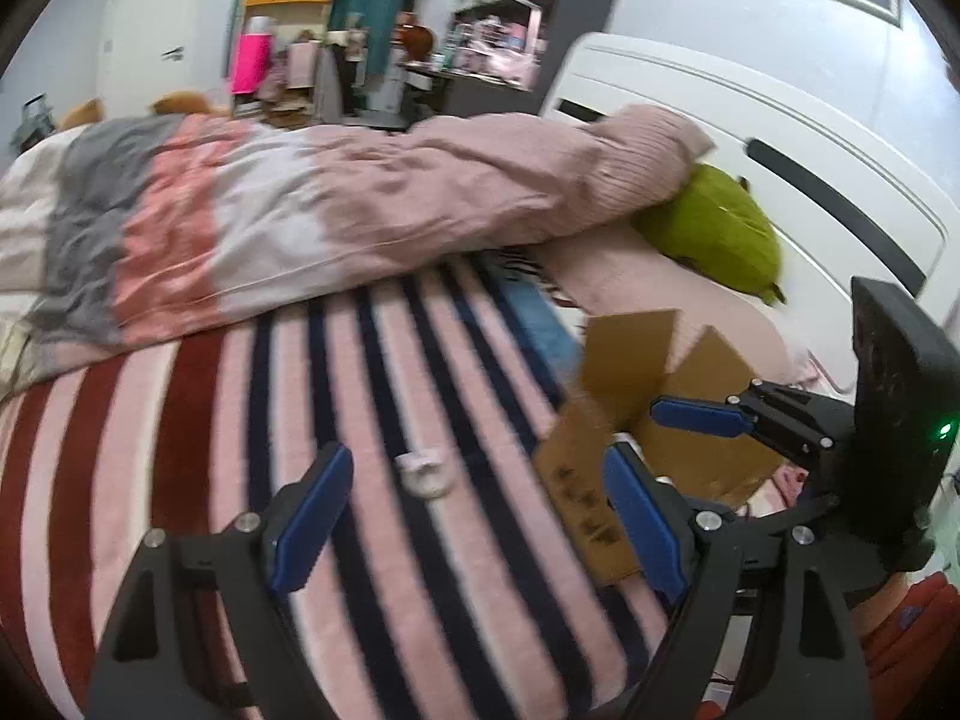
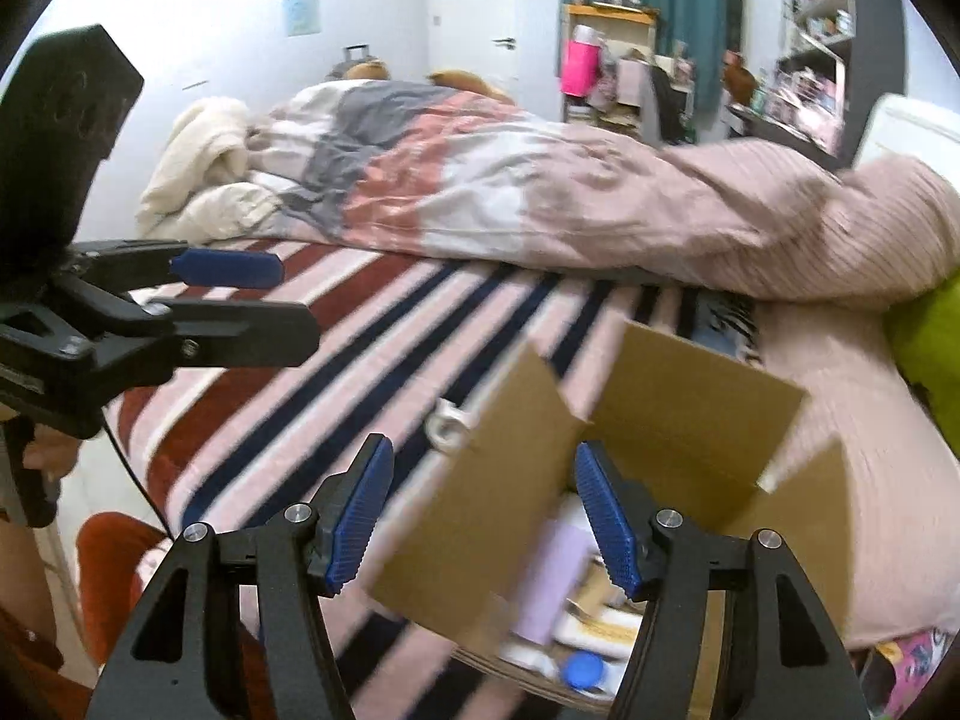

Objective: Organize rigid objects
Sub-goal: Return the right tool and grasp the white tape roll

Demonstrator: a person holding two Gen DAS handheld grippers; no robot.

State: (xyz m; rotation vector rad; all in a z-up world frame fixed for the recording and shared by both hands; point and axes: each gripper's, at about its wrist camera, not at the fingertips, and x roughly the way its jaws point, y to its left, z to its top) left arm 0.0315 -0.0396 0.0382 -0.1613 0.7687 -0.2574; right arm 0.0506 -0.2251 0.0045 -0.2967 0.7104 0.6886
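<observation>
A small white ring-shaped object (image 1: pixel 425 471) lies on the striped bedspread (image 1: pixel 240 450), just beyond my open, empty left gripper (image 1: pixel 474 510). It also shows in the right wrist view (image 2: pixel 447 425), beside a flap of the open cardboard box (image 2: pixel 654 420). The box (image 1: pixel 624 420) holds a lilac bottle (image 2: pixel 555 576), a blue-capped item (image 2: pixel 583 669) and other things. My right gripper (image 2: pixel 480 516) is open and empty, above the box's near left flap. In the left wrist view the right gripper (image 1: pixel 672 438) shows over the box. The left gripper (image 2: pixel 252 294) shows at the left in the right wrist view.
A rumpled pink, grey and white duvet (image 1: pixel 300 210) lies across the bed behind the stripes. A green cushion (image 1: pixel 714 228) rests by the white headboard (image 1: pixel 780 132). Cluttered shelves and a desk (image 2: pixel 630 60) stand beyond the bed.
</observation>
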